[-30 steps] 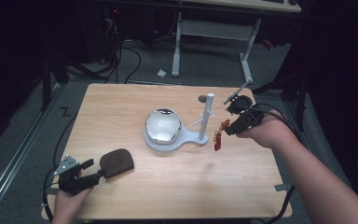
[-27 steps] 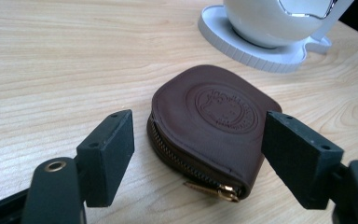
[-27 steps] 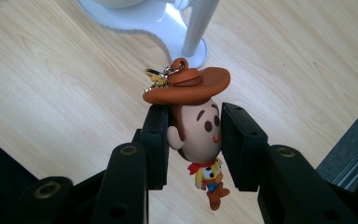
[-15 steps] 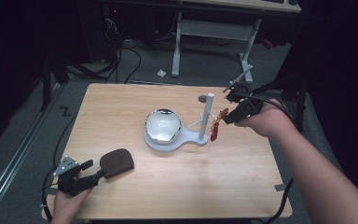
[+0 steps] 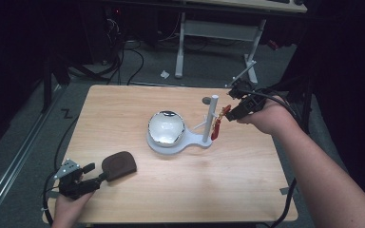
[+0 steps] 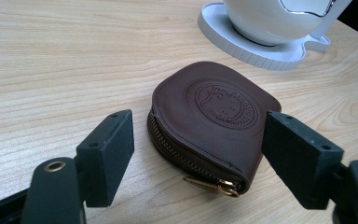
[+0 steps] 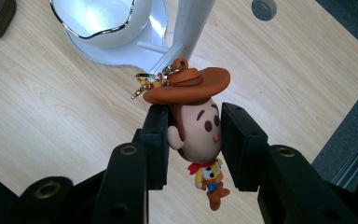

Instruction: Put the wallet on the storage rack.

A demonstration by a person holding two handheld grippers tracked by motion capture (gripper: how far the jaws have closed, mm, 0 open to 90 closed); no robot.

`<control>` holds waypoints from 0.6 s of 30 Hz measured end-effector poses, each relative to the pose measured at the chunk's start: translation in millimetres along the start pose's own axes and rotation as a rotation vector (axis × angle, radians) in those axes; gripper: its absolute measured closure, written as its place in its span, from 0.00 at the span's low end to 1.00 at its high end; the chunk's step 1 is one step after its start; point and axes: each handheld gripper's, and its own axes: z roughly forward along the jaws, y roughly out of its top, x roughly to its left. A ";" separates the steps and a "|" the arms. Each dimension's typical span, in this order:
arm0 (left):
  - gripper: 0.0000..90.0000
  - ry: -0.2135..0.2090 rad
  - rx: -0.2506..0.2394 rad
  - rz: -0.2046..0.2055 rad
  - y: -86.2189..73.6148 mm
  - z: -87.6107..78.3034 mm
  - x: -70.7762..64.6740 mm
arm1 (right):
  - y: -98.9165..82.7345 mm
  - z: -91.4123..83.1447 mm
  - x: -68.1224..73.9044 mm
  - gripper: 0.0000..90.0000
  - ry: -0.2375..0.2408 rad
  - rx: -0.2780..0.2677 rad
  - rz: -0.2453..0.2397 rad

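The right tongs (image 7: 193, 140) clamp a cowboy keychain (image 7: 198, 135) (brown hat, big head, tiny body); the left tongs (image 6: 198, 156), at seven o'clock, gape around a brown pouch (image 6: 209, 126).

My high cam looks down over the whole bench (image 5: 123, 109); both claw cams sit close-up and low, all three sharing the white stand (image 5: 171, 142).

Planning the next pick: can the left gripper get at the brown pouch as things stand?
Probably yes. The left gripper has its jaws open on either side of the pouch, which lies flat on the table with nothing between them.
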 end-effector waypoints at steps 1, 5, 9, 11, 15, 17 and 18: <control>0.28 0.000 0.001 0.000 0.0 -0.1 0.2 | 0.4 0.6 -0.7 0.71 0.001 -0.001 -0.004; 0.28 -0.001 0.001 -0.003 -0.1 0.3 0.6 | 1.3 1.5 -1.3 0.71 -0.002 -0.001 -0.001; 0.28 -0.002 0.003 -0.002 -0.1 0.8 0.6 | 2.0 2.1 -2.3 0.71 -0.007 0.001 0.000; 0.28 -0.002 0.003 -0.002 0.0 0.6 0.5 | 2.3 2.7 -2.2 0.71 -0.010 0.002 0.008; 0.28 -0.001 0.001 -0.003 0.0 0.2 0.7 | 2.1 5.4 -3.8 0.71 -0.009 -0.005 0.006; 0.28 -0.001 0.001 -0.003 0.0 0.1 0.8 | 1.0 8.2 -4.2 0.71 -0.008 -0.002 0.006; 0.28 -0.001 0.000 -0.003 0.0 0.2 0.7 | 0.1 9.8 -4.0 0.71 -0.008 0.000 0.011</control>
